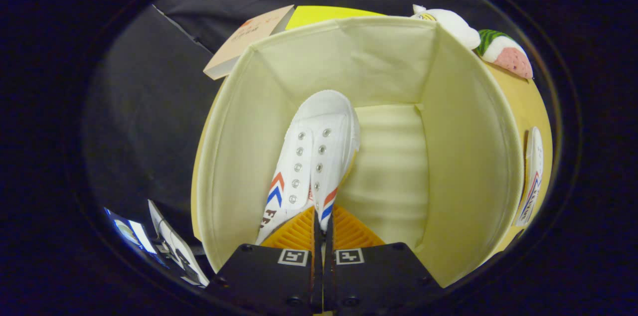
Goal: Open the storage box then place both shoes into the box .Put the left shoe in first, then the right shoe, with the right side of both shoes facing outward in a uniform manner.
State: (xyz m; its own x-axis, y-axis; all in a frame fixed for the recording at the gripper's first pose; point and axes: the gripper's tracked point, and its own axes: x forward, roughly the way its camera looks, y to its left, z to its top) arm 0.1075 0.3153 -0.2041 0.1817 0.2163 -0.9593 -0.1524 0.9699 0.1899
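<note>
Shoe (314, 156) between fingers (299, 231), inside box (468, 156)

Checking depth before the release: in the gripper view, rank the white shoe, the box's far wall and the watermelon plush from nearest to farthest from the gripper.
The gripper is shut on the shoe's heel end.
1. White shoe: between the fingers, inside the box, left half.
2. Box's far wall: beyond the shoe's toe.
3. Watermelon plush: outside the box, past its far right corner.
</note>
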